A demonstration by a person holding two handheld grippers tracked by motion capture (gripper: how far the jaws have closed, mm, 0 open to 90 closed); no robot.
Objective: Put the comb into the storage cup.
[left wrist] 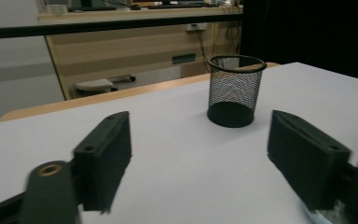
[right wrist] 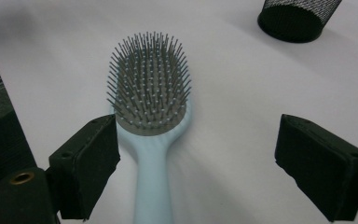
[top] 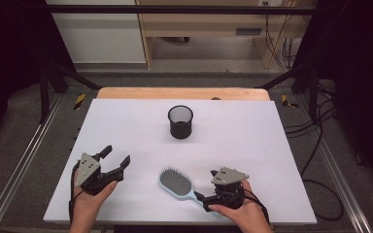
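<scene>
On a white table top (top: pixel 126 121) seen from the high view, no brand, label or readable writing shows on any item. At about 7 o'clock, the person's left hand (top: pixel 88 201) comes in from the bottom edge and holds the left gripper (top: pixel 115 158), which points toward 1 o'clock; its jaws stand wide apart with nothing between them, and in the left gripper view only bare table lies in the gap. At about 5 o'clock, the right hand (top: pixel 245 213) holds the right gripper (top: pixel 206 185), which points toward 9 o'clock, also with its jaws spread wide and gripping nothing. A hairbrush (top: pixel 176 183) lies flat on the table near 6 o'clock, between the two grippers and just beside the right one. It is pale blue, with an oval head and a grey pad of fine metal-looking pins facing up. In the right gripper view the hairbrush (right wrist: pixel 150 116) runs lengthwise between the jaws, its handle close to the left-hand jaw but not pressed by it. A black mesh pen cup (top: pixel 180 121) stands upright near the centre of the table, toward 12 o'clock, well apart from both grippers.
</scene>
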